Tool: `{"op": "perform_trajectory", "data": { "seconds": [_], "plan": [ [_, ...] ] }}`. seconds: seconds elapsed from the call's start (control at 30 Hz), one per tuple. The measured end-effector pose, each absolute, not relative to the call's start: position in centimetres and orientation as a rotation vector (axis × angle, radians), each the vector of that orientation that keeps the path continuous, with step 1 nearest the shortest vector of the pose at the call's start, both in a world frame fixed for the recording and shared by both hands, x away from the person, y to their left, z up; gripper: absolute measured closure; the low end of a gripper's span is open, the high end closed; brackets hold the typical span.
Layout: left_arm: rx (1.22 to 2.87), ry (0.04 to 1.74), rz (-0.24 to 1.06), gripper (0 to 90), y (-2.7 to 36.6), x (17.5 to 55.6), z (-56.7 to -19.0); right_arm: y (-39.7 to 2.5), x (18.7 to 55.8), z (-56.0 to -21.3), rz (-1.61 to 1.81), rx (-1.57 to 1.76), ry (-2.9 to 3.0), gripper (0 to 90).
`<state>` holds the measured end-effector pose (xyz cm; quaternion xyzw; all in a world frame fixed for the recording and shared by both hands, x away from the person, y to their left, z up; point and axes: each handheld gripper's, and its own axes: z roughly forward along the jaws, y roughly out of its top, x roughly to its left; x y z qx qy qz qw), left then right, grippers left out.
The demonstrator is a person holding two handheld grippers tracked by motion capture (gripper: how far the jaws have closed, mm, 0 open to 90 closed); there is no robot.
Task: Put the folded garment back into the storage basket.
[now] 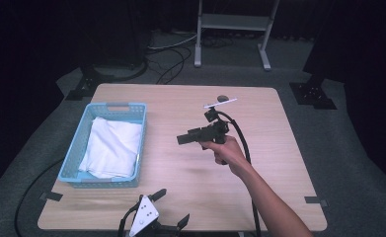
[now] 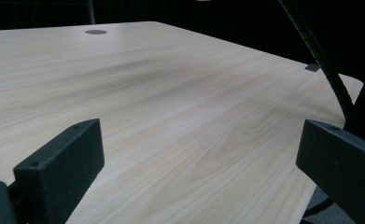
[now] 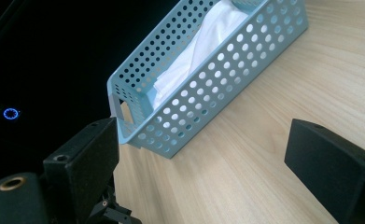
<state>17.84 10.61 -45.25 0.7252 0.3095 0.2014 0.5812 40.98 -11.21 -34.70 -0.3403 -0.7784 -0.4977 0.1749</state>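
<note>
left gripper (image 1: 172,207) (half cut off) rests, fingers apart.

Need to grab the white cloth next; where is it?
High view: the white cloth lies inside the blue basket on the table's left side, left of the right tool.

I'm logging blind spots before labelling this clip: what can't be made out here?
- White cloth in the blue basket: its underside and fold count are hidden by the basket walls in the high view and right gripper view.
- Left gripper: its rear is cut off by the high view's bottom edge.
- Right gripper: its handle is covered by the hand.
</note>
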Motion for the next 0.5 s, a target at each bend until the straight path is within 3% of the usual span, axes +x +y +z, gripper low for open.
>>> {"op": "perform_trajectory", "data": {
  "seconds": [0.5],
  "plan": [
    [1.698,0.723,0.47,0.6,10.5,17.8,-45.3,-13.1,40.8,-36.0,-1.429,-1.008,-2.192,10.0]
  ]
}}
